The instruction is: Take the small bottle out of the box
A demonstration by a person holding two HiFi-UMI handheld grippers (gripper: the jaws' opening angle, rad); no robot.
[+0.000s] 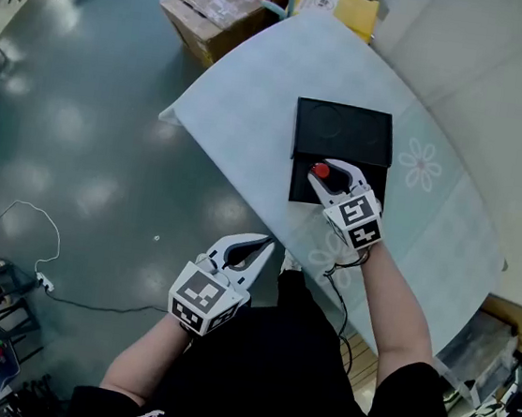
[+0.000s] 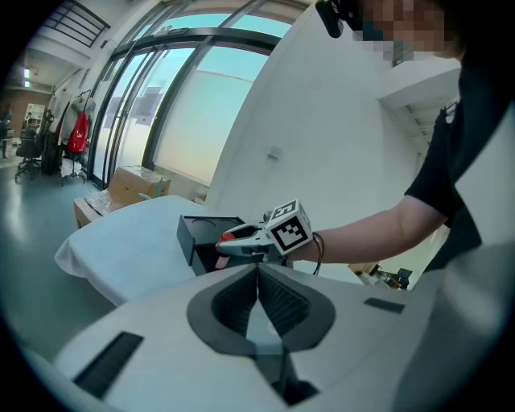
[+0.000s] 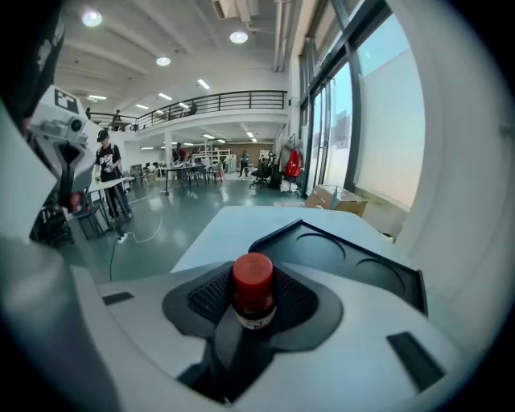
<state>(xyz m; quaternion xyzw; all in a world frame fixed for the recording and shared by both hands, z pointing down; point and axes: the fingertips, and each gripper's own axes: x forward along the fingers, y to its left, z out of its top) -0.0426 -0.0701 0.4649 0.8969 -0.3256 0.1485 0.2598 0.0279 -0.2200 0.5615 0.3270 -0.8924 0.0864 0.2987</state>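
Observation:
The small bottle [image 1: 320, 171] has a red cap and a dark body. It stands upright between the pads of my right gripper [image 1: 328, 170], which is shut on it. In the right gripper view the bottle [image 3: 253, 291] fills the gap of the right gripper [image 3: 255, 273]. Under it lies the open black box [image 1: 343, 133], whose lid [image 3: 346, 256] shows two round recesses. My left gripper [image 1: 254, 245] hangs off the table's near edge with its jaws together and nothing in them. The left gripper [image 2: 257, 275] view shows the box [image 2: 195, 235] and the right gripper [image 2: 240, 238] beyond.
The table [image 1: 254, 108] wears a pale cloth with flower prints. Cardboard boxes [image 1: 213, 10] and a yellow box [image 1: 341, 5] stand on the floor past its far end. A white cable [image 1: 23, 221] lies on the floor at the left. A white wall runs along the right.

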